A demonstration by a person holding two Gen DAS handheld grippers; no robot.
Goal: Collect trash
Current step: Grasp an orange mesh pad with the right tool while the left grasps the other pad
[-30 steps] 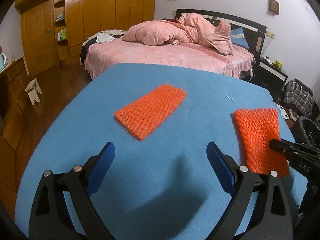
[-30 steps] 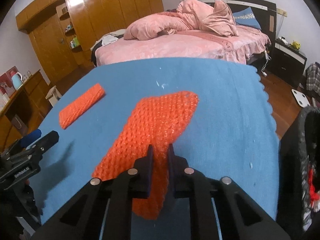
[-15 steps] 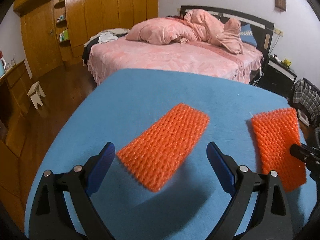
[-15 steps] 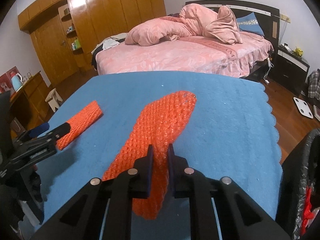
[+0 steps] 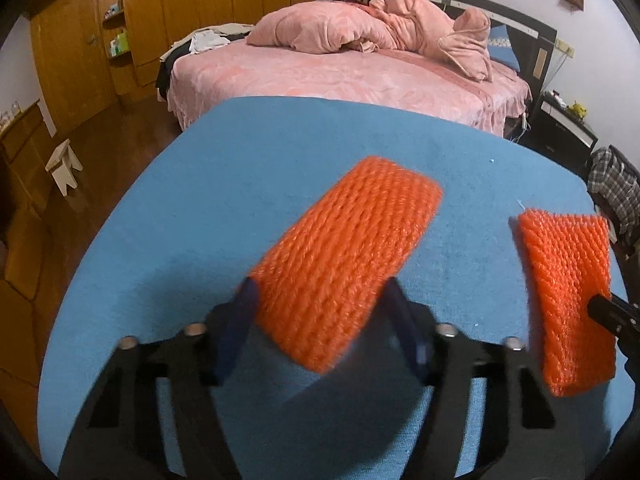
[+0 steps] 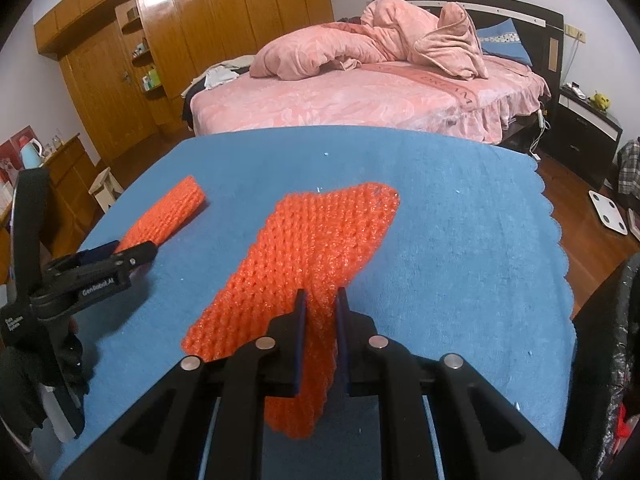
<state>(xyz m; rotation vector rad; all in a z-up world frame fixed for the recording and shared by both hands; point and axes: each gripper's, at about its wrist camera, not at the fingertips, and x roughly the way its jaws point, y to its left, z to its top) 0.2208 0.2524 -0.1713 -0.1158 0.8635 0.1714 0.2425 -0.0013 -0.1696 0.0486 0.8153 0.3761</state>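
Note:
Two orange foam nets lie on a blue cloth-covered table (image 5: pixel 224 184). In the left wrist view one orange foam net (image 5: pixel 348 248) sits between the blue pads of my left gripper (image 5: pixel 318 300). Its jaws are closing, and both pads touch the net's side edges. My right gripper (image 6: pixel 320 300) is shut on the near end of the second orange foam net (image 6: pixel 316 248), whose pinched end is lifted and creased. From the left, that second net (image 5: pixel 568 292) shows at the right with the right gripper's tip (image 5: pixel 612 316) on it. From the right, the left gripper (image 6: pixel 120 254) reaches the first net (image 6: pixel 164 216).
A black bin (image 6: pixel 616 340) stands by the table's right edge. Beyond the table is a pink bed (image 5: pixel 340 76) with a bundled quilt. Wooden wardrobes line the left wall, and a small stool (image 5: pixel 64 164) stands on the floor there.
My left gripper moved forward over the left net, and its jaws came from wide open to touching its sides. The right gripper kept its hold and barely moved.

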